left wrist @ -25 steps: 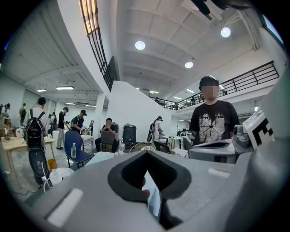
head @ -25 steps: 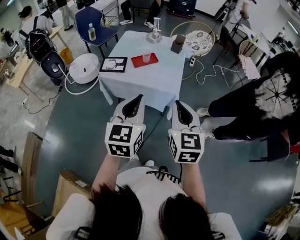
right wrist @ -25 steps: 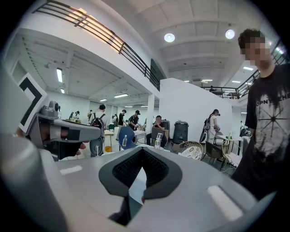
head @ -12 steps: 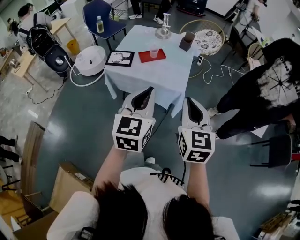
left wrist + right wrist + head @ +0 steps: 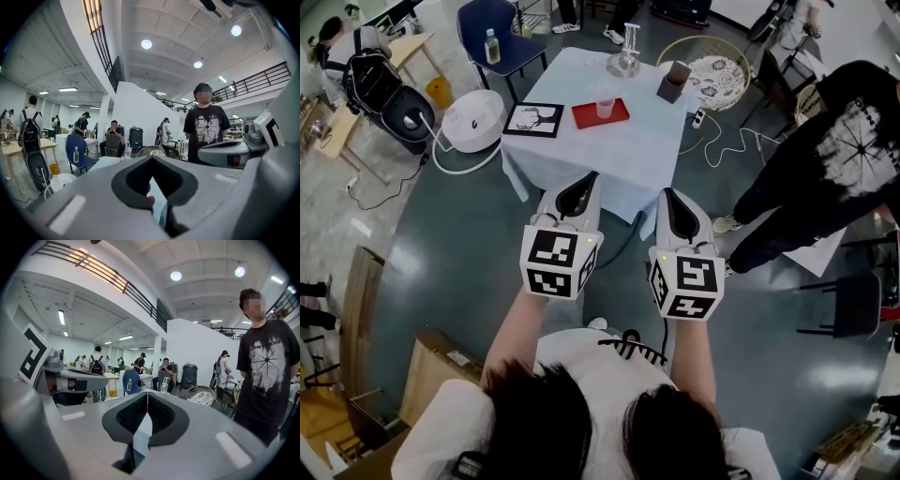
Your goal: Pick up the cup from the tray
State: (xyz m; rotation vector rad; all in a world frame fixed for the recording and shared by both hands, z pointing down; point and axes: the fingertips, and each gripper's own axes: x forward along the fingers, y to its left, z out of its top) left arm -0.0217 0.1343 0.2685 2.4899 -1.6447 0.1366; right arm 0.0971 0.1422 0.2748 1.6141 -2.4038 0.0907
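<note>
A small clear cup (image 5: 605,103) stands on a red tray (image 5: 589,116) at the far side of a table covered with a pale blue cloth (image 5: 609,159). Both grippers are held side by side short of the table's near edge, well away from the cup. My left gripper (image 5: 591,177) (image 5: 151,160) has its jaws together with nothing between them. My right gripper (image 5: 667,194) (image 5: 147,405) is likewise shut and empty. Each gripper view looks out over the room, with the other gripper at its side.
On the table also sit a framed picture (image 5: 532,120), a glass flask (image 5: 626,62) and a brown box (image 5: 675,82). A person in a black T-shirt (image 5: 844,155) stands right of the table. A white round appliance (image 5: 472,120) and a blue chair (image 5: 492,37) are to its left.
The table has drawn slightly nearer in the head view. Both grippers stay side by side in front of the body, jaws shut throughout.
</note>
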